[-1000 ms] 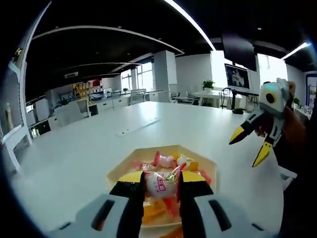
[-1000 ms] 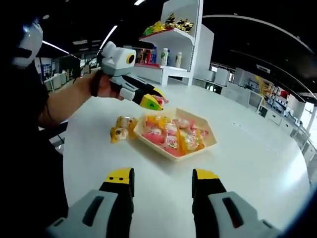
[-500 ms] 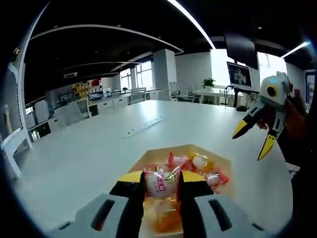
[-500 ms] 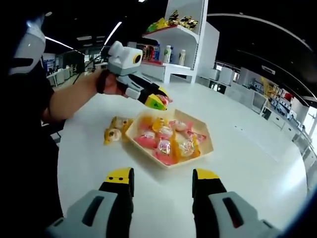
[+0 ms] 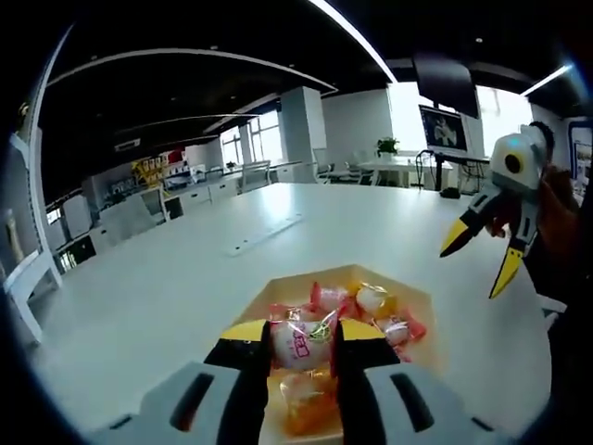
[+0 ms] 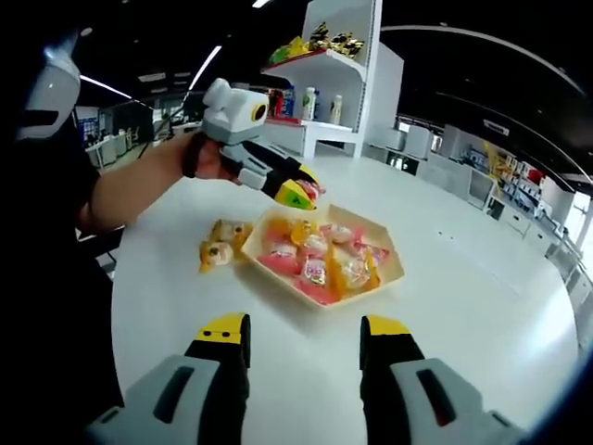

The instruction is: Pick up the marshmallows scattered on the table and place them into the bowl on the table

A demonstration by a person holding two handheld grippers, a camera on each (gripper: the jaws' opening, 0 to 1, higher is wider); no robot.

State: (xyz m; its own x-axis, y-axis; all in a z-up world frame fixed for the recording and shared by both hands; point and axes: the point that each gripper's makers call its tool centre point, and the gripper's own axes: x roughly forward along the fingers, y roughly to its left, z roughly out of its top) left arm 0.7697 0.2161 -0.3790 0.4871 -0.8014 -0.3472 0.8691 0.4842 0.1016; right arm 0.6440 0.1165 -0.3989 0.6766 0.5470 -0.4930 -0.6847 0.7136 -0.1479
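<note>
Little displacement is noted against the preceding frames: the left gripper [image 5: 300, 336] stays clamped on a wrapped marshmallow [image 5: 301, 344], held above the bowl [image 6: 390, 269]. A white shelving unit [image 6: 347, 83] stocked with bottles and packets is recorded at 12 o'clock in the right gripper view; nothing is seen to block the bowl. The bowl is a shallow, tan, hexagonal tray resting on the smooth white table [image 6: 482, 306], filled with crinkled clear wrappers in pink, orange and yellow. Two loose marshmallows [image 6: 220, 243] are recorded on the table just beside the bowl, at its 9 o'clock. The right gripper [image 6: 304, 332] is held with jaws spread and nothing between them, near the bowl at 6 o'clock.
</note>
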